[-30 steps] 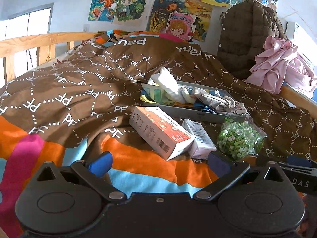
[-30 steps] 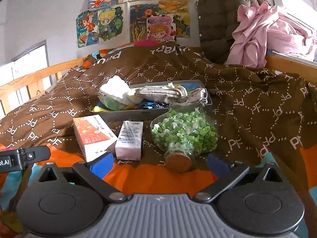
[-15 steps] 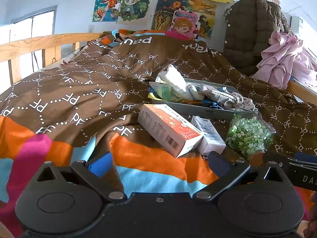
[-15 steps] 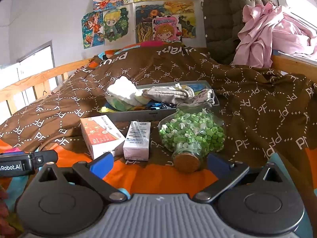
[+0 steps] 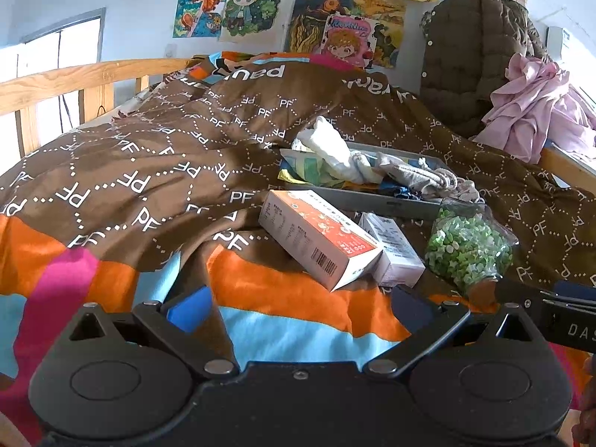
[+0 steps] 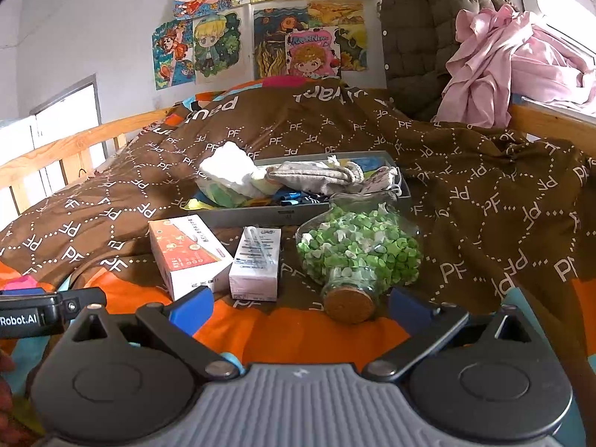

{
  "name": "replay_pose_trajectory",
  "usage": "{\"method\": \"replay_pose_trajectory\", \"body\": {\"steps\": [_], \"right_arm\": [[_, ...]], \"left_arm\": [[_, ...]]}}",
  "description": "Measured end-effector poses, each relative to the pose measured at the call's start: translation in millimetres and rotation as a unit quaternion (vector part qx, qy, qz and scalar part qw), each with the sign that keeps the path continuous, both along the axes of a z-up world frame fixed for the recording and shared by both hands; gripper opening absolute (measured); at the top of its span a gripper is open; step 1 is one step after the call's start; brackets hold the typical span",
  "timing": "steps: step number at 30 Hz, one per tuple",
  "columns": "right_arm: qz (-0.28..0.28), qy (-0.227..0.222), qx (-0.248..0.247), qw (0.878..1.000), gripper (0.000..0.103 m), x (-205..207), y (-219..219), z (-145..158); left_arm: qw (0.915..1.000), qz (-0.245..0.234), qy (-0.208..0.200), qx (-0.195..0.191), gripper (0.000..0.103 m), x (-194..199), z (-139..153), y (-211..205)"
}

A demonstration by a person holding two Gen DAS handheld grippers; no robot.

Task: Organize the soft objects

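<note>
A grey tray [image 6: 260, 216] [image 5: 376, 201] lies on the bed and holds soft things: a white cloth [image 6: 227, 171] [image 5: 331, 149], a grey drawstring pouch [image 6: 313, 177] [image 5: 417, 178] and colourful fabric. My left gripper [image 5: 298, 311] is open and empty, low over the orange stripe, short of the tray. My right gripper [image 6: 298, 307] is open and empty, just in front of a corked glass jar of green paper stars [image 6: 357, 253] [image 5: 465, 249].
An orange-and-white box [image 5: 320, 242] [image 6: 186, 253] and a small white carton [image 5: 391, 249] [image 6: 257, 257] lie in front of the tray. Wooden bed rails [image 5: 74, 82] run on the left. A brown coat [image 6: 421, 37] and pink clothes [image 6: 503, 63] hang at the back right.
Both grippers have drawn back and slightly lower from the tray; the objects sit a little farther up in both views. Nothing on the bed has moved.
</note>
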State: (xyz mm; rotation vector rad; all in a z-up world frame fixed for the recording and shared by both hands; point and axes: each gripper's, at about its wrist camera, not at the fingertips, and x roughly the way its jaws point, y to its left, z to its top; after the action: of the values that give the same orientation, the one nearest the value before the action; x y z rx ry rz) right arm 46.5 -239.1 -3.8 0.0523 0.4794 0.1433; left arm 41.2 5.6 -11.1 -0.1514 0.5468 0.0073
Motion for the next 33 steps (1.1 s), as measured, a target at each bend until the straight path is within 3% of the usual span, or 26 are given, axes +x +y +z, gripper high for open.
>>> {"method": "replay_pose_trajectory", "body": {"steps": [33], "right_arm": [[0.001,0.002,-0.001,1.0,0.103,0.3,0.8,0.2]], "left_arm": [[1.0,-0.002,0.009,-0.003,0.102,-0.3,-1.4,-0.2]]}}
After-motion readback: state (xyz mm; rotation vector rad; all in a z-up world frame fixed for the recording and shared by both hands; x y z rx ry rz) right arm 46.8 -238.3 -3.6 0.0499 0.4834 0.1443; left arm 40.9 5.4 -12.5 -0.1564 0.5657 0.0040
